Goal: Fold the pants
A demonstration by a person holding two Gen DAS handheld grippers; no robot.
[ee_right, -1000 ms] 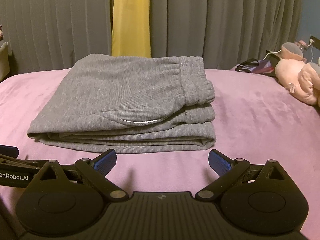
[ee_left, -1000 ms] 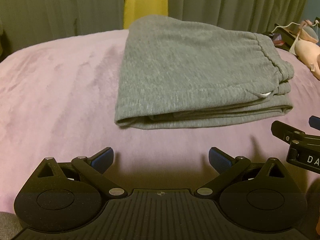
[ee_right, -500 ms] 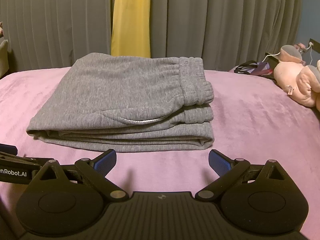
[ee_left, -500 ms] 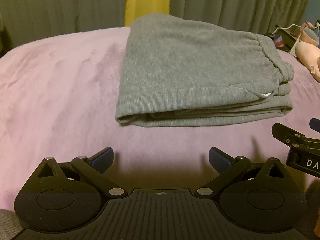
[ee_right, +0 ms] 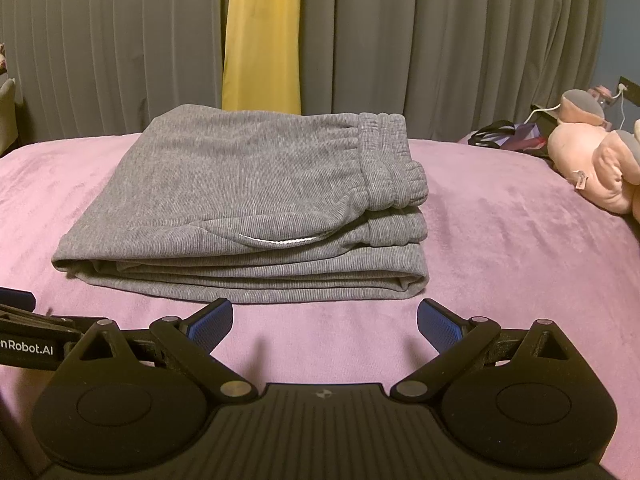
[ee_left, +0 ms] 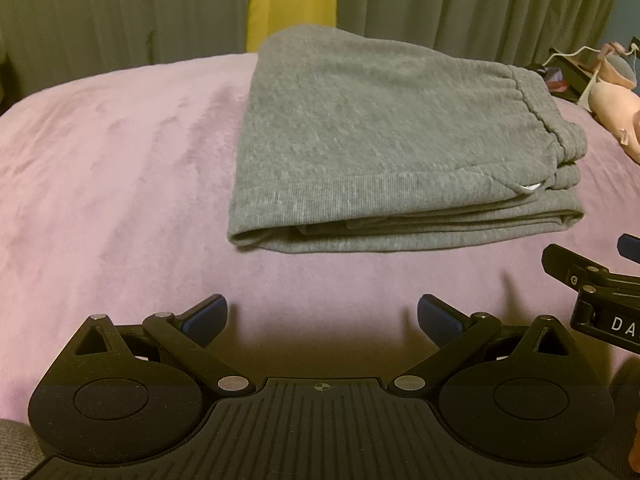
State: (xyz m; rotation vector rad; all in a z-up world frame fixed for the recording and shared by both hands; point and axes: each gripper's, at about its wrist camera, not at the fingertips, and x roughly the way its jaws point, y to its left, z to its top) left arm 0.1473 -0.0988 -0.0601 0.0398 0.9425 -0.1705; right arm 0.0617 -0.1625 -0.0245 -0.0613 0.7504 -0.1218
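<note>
The grey pants lie folded into a flat rectangular stack on the pink blanket, waistband to the right. In the right wrist view the pants sit straight ahead, layered edges facing me. My left gripper is open, hovering over the blanket short of the stack's near-left corner, with nothing between its blue pads. My right gripper is open too, just short of the stack's front edge and empty. Part of the right gripper shows at the right edge of the left wrist view.
Grey curtains with a yellow strip hang behind the bed. A pink plush toy and dark clutter with cables lie at the far right. Bare blanket spreads to the right of the pants and also to their left.
Both grippers have drawn slightly back from the folded pants and stayed open. The pants have not moved.
</note>
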